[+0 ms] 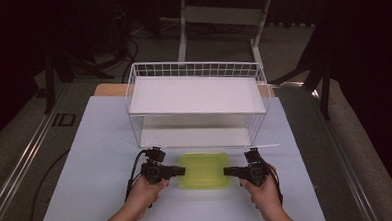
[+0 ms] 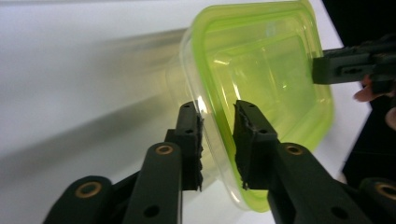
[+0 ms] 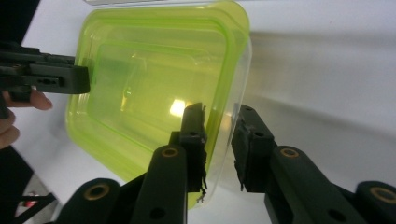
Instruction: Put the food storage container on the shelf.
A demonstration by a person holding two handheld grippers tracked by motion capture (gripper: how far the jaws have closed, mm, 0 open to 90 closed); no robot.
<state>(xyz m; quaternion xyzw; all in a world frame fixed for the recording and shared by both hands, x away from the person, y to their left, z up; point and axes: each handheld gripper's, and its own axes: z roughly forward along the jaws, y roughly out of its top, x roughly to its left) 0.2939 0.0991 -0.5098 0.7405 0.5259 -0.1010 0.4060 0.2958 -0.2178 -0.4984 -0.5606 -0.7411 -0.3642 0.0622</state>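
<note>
A clear plastic container with a lime-green lid (image 1: 205, 170) lies flat on the pale table, just in front of the wire rack. My left gripper (image 1: 182, 169) meets its left edge and my right gripper (image 1: 225, 171) its right edge. In the left gripper view the container's rim (image 2: 261, 60) runs between the jaws of the left gripper (image 2: 218, 116), which are shut on it. The right gripper view has the container (image 3: 154, 79) with its rim pinched the same way by the right gripper (image 3: 219, 121). Each view also catches the other gripper's tip on the far rim.
A white two-level wire rack (image 1: 199, 105) stands at the back of the table mat (image 1: 96, 160), close behind the container. Cables trail from both grippers. Past the table are dark floor and a white desk frame (image 1: 220, 19).
</note>
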